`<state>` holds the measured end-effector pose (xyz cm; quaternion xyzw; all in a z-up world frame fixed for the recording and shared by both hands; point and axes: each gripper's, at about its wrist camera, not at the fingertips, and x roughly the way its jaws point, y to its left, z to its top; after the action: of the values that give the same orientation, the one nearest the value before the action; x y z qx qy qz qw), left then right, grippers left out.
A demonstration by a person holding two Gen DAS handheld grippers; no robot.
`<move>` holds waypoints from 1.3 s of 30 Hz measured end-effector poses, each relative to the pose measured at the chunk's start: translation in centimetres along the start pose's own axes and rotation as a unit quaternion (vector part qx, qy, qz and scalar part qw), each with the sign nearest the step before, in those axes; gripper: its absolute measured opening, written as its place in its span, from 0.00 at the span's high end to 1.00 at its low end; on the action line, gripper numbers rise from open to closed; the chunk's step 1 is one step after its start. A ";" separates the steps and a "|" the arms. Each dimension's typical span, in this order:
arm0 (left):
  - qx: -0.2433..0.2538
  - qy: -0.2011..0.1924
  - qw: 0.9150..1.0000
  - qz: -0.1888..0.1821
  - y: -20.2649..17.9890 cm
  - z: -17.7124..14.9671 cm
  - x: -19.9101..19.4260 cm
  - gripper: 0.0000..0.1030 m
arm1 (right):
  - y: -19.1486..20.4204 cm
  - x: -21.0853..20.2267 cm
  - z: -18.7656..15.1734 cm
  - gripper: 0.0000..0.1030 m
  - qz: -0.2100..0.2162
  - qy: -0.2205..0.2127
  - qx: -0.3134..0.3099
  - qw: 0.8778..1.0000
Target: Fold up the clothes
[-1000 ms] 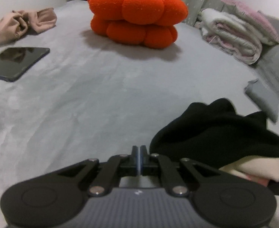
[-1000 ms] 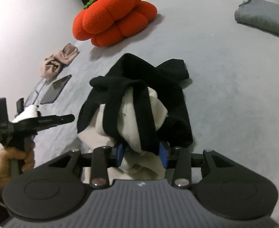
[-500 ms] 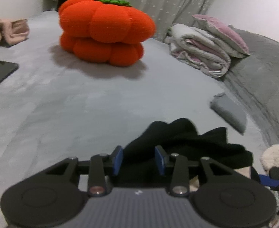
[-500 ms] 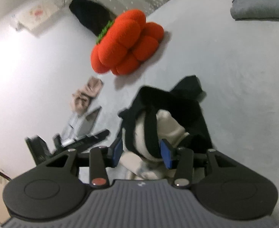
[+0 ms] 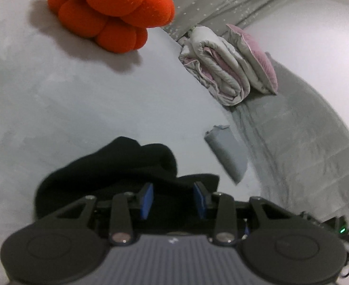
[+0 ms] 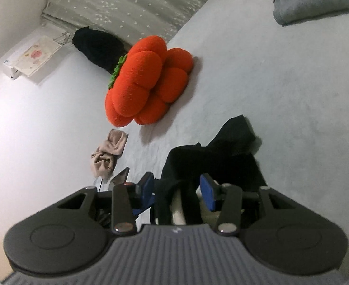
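Note:
A black garment with a cream lining (image 6: 224,156) lies bunched on the grey bed cover (image 6: 281,95). My right gripper (image 6: 177,190) is shut on a thick fold of it; black and cream strands fill the gap between its blue pads (image 6: 206,192). In the left wrist view the same black garment (image 5: 108,166) spreads under and ahead of my left gripper (image 5: 173,200). That gripper stands open, with black cloth lying between its pads (image 5: 147,200) but not pressed by them. The cream part is hidden in the left wrist view.
An orange pumpkin cushion (image 6: 146,83) sits beyond the garment. A folded grey cloth (image 5: 226,154) lies to the right, with a rolled quilt (image 5: 219,71), a pink pillow (image 5: 252,57) and a grey blanket (image 5: 305,130) behind it. A crumpled beige cloth (image 6: 108,152) and a dark tablet (image 6: 118,178) lie left.
My left gripper went from shut to open and swung right over the black garment. The right gripper rolled and shifted, keeping the garment between its pads.

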<state>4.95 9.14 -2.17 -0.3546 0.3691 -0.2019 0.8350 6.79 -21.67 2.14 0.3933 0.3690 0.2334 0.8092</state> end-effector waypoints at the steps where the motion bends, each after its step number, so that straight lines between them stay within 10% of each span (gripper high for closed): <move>1: -0.011 0.001 1.000 -0.005 0.1 0.1 0.2 0.64 | -0.1 0.4 0.1 0.53 -0.001 0.000 0.002 1.000; 6: -0.048 0.000 0.999 -0.012 0.3 0.0 1.3 0.67 | -0.2 2.7 0.1 0.54 -0.010 0.002 0.010 1.000; 12: -0.086 -0.009 0.996 0.010 1.2 -0.3 2.7 0.95 | 0.0 5.0 -0.6 0.80 -0.031 0.005 0.004 0.999; 22: -0.031 -0.083 0.996 -0.019 -0.3 -0.5 -0.5 0.97 | 0.4 1.7 -0.9 0.91 -0.011 -0.065 0.000 0.998; 33: 0.017 -0.042 0.999 -0.018 -0.1 0.0 -2.5 0.96 | 2.1 0.6 -3.0 0.90 0.021 0.018 -0.076 0.997; 39: 0.054 -0.011 0.998 0.007 0.3 0.5 -2.6 0.94 | 1.6 -0.9 -2.8 0.72 0.002 0.015 -0.086 0.996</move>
<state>3.68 11.14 -0.94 -0.3087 0.3513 -0.2114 0.8583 3.91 -20.10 2.62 0.3196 0.3589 0.2714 0.8339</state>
